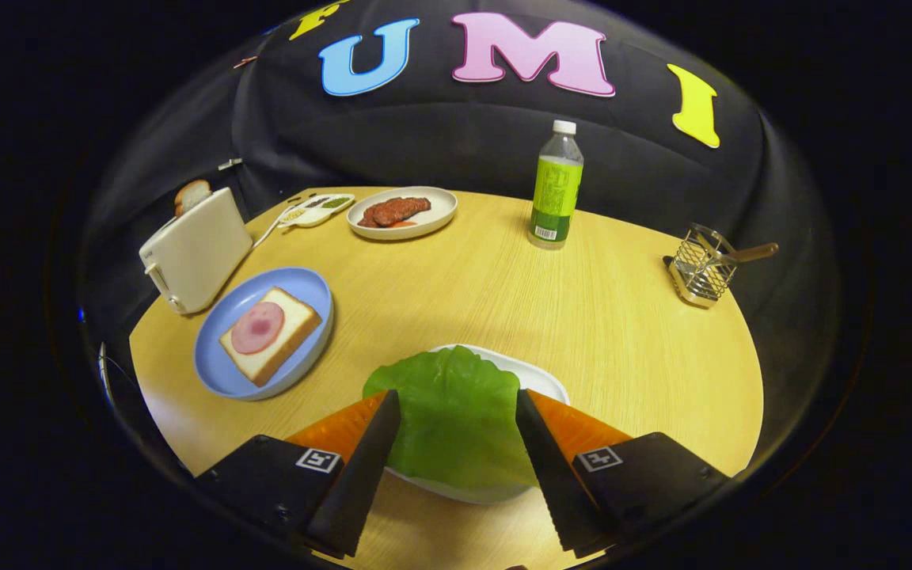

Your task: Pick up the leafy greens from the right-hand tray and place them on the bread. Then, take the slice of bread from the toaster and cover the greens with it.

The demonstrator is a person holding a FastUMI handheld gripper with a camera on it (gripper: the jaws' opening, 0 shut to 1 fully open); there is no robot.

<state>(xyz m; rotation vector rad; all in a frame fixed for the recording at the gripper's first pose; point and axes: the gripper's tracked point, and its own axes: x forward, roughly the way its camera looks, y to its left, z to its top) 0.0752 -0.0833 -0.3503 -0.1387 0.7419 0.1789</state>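
Your gripper (457, 400) has its jaws spread wide either side of the lettuce leaf (452, 416) on its white tray (539, 378): lower, pinch it, then carry it to the bread (270, 335).

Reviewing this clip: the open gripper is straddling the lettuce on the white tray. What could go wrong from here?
1. The leafy greens lie flat across the white tray between the open gripper fingers; closing may pinch only an edge, or catch the tray rim.
2. The bread on the blue plate carries a loose ham slice; a dragged leaf could shift it.
3. The toaster stands close beside that plate, so a swing could bump it.
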